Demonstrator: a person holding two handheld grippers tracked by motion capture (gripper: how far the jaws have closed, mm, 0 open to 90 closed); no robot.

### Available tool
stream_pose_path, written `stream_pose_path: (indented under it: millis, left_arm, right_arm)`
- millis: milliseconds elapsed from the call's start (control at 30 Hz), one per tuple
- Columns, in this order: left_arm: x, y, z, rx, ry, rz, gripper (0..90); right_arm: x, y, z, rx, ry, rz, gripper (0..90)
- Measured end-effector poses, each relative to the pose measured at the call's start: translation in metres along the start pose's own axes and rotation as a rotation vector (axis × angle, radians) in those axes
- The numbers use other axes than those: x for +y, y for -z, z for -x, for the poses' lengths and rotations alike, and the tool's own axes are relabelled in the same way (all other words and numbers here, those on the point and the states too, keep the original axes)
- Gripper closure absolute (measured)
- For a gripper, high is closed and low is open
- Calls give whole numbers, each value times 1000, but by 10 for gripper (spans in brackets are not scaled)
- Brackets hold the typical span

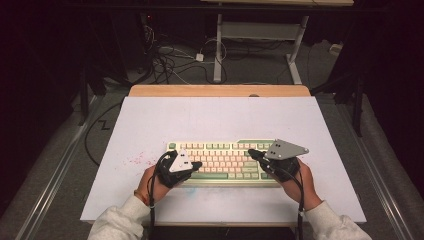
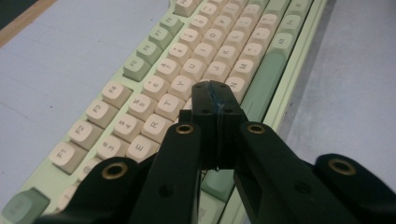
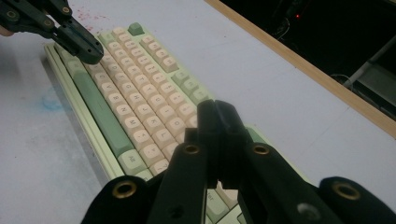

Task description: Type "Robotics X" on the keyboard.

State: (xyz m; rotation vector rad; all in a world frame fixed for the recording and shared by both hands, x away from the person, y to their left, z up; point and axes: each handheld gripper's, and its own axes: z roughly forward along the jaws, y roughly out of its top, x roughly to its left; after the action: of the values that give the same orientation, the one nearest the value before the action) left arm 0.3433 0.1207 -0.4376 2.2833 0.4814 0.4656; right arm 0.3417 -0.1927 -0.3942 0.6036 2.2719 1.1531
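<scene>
On the white table (image 1: 150,120), both claws are hovering over the pale green keyboard with cream keys (image 1: 222,160). The left claw (image 2: 216,95) is sitting pressed together (gripping nothing), and the right claw (image 3: 215,112) is likewise sitting clamped and empty.

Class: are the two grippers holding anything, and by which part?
Nothing is held: the left gripper and right gripper are shut empty above the keyboard.
</scene>
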Motion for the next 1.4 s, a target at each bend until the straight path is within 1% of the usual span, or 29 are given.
stream_pose_path:
  millis: [33, 133, 233, 400, 500, 867, 1000, 1267, 1400]
  left_arm:
    - [2, -3, 0, 4, 1, -10, 877]
    - [5, -8, 0, -5, 8, -16, 876]
    - [7, -13, 0, -12, 7, -24, 877]
    - [12, -18, 1, -10, -11, -54, 876]
    - [12, -20, 1, -19, -12, -64, 876]
    - [16, -30, 3, -45, -23, -89, 876]
    - [16, -33, 4, -50, -30, -99, 876]
    - [16, -35, 3, -57, -32, -106, 876]
    - [16, -35, 3, -59, -27, -104, 876]
  right_arm:
    - [0, 0, 0, 1, 0, 0, 900]
    - [-1, -1, 0, 4, -2, -3, 900]
    - [-1, -2, -1, 6, -3, -9, 900]
    - [-2, -2, 0, 8, 0, -10, 900]
    - [-2, -3, -1, 9, 1, -17, 900]
    - [-3, -4, -1, 8, 13, -22, 900]
    - [-3, -4, 0, 6, 7, -23, 900]
    - [-3, -3, 0, 1, 7, -26, 900]
    - [-3, -4, 0, 6, 12, -26, 900]
